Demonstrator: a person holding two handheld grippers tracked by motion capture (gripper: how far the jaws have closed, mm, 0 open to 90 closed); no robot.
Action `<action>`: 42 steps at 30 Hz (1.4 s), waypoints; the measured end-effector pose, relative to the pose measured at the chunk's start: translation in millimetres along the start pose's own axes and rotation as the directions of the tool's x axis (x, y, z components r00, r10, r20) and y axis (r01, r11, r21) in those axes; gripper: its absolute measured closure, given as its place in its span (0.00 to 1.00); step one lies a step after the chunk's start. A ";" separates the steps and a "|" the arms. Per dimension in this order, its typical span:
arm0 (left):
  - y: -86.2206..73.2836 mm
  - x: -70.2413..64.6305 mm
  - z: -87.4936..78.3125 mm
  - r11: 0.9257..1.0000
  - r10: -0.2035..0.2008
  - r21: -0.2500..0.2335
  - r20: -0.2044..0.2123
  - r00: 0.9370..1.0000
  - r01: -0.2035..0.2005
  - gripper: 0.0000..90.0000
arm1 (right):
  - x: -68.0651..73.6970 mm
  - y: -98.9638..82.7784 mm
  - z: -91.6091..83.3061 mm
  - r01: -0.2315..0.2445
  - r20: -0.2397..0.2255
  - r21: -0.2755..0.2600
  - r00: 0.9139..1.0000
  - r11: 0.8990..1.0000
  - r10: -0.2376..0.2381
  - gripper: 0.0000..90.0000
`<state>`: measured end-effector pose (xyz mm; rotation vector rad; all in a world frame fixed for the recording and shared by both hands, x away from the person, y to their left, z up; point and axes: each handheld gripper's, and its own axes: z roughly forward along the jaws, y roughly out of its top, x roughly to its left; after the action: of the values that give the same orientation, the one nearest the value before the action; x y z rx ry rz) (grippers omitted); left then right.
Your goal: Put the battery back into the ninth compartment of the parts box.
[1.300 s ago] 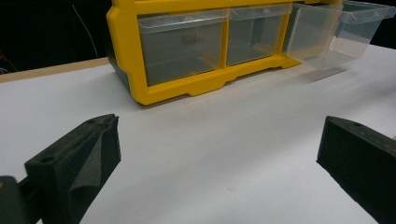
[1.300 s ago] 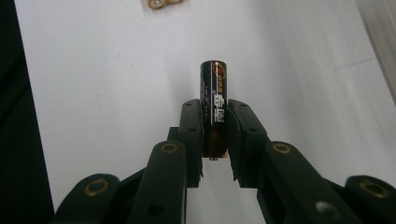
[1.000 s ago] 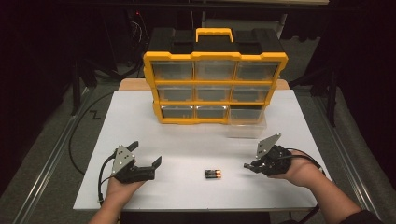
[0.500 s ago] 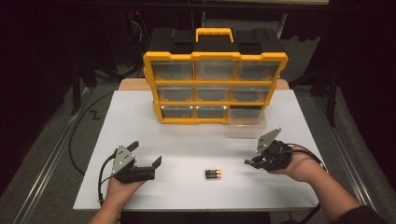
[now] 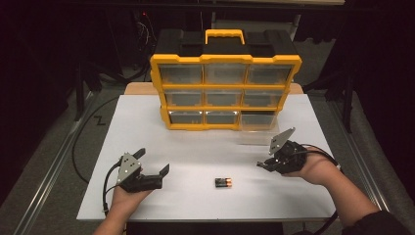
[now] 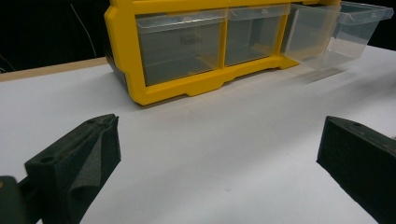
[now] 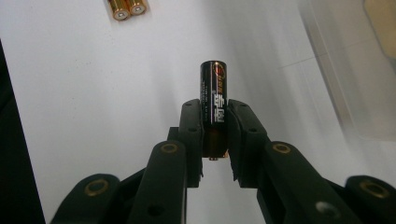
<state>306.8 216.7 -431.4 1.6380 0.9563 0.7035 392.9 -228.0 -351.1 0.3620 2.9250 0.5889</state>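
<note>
My right gripper [image 7: 215, 123] is shut on a black battery [image 7: 215, 95] that sticks out past the jaw tips; in the high view this gripper [image 5: 262, 165] hovers at the table's right, in front of a pulled-out clear drawer [image 5: 257, 128]. Two more batteries [image 5: 223, 183] lie side by side on the white table [image 5: 195, 147], also in the right gripper view as batteries [image 7: 126, 8]. My left gripper [image 5: 152, 164] rests at the front left, jaws wide open and empty. The yellow drawer organizer [image 5: 225, 90] stands at the back; the left gripper view shows the organizer [image 6: 187, 51] and drawer [image 6: 336, 28].
The organizer has three rows of clear drawers and a yellow carry handle [image 5: 224, 35] on its black top. Cables trail from both grippers off the table's front corners. Open white tabletop lies between the two hands around the batteries.
The right gripper has drifted slightly up and toward the pulled-out drawer with the battery held. The left gripper has not moved.
</note>
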 end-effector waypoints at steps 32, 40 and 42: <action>-0.2 0.5 -0.4 1.000 0.008 0.004 -0.003 1.000 -0.008 0.00 | -23.9 26.9 -34.2 0.005 0.007 0.014 1.000 1.000 -0.005 0.88; -0.3 0.7 -0.1 1.000 0.005 0.006 -0.003 1.000 -0.005 0.00 | -28.5 35.1 -41.0 0.009 0.010 0.023 1.000 1.000 -0.009 0.88; -0.2 0.7 -0.2 1.000 0.004 0.006 -0.002 1.000 -0.004 0.00 | -29.6 37.3 -44.2 0.010 0.012 0.026 1.000 1.000 -0.011 0.88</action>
<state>307.0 217.4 -431.5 1.6453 0.9572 0.7060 421.1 -218.4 -293.4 0.3519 2.9236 0.5452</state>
